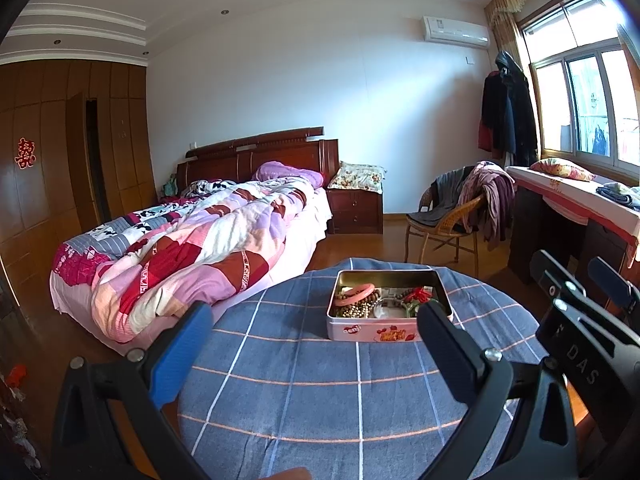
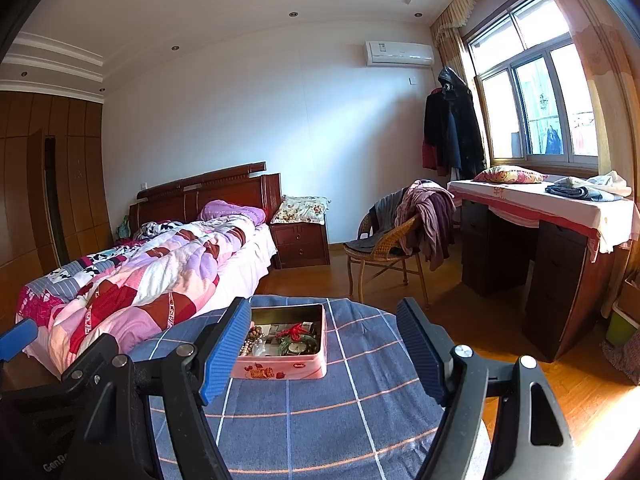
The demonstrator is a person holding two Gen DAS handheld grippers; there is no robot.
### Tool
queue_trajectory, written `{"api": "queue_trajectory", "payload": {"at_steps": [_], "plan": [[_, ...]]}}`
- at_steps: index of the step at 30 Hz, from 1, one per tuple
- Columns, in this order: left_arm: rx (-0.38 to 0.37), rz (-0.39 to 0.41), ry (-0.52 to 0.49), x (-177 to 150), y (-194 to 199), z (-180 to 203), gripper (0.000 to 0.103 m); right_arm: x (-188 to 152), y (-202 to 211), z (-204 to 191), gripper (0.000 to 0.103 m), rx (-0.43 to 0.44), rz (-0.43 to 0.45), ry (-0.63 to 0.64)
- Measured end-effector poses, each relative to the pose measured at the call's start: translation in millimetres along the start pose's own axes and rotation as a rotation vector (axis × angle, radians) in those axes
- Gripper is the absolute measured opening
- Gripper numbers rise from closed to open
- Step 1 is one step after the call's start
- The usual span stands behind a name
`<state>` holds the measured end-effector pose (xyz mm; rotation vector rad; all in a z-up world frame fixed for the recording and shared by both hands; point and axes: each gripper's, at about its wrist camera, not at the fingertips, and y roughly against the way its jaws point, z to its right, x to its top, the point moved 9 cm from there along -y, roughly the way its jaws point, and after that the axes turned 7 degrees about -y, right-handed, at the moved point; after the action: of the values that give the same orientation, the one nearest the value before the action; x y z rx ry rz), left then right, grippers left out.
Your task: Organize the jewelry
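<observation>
Behind the right tool's (image 2: 326, 350) finger, the tin's (image 2: 280, 368) left side is hidden.

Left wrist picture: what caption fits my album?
Open tin of jewelry on a checked tablecloth, open gripper waiting.

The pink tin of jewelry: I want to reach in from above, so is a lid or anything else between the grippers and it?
Nothing visible. The pink rectangular metal tin sits lidless on the blue checked tablecloth, with only bare cloth before both open grippers.
</observation>
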<state>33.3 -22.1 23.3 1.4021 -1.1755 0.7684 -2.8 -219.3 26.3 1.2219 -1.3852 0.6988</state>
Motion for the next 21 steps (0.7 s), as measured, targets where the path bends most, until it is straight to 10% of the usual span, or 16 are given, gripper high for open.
{"api": "queue_trajectory", "payload": {"at_steps": [21], "plan": [[0.011,-0.024,0.054,-8.4,-10.4,-10.7,0.103,-12.1,-9.2,-1.7,0.076,-0.013,-0.045,0.001]]}}
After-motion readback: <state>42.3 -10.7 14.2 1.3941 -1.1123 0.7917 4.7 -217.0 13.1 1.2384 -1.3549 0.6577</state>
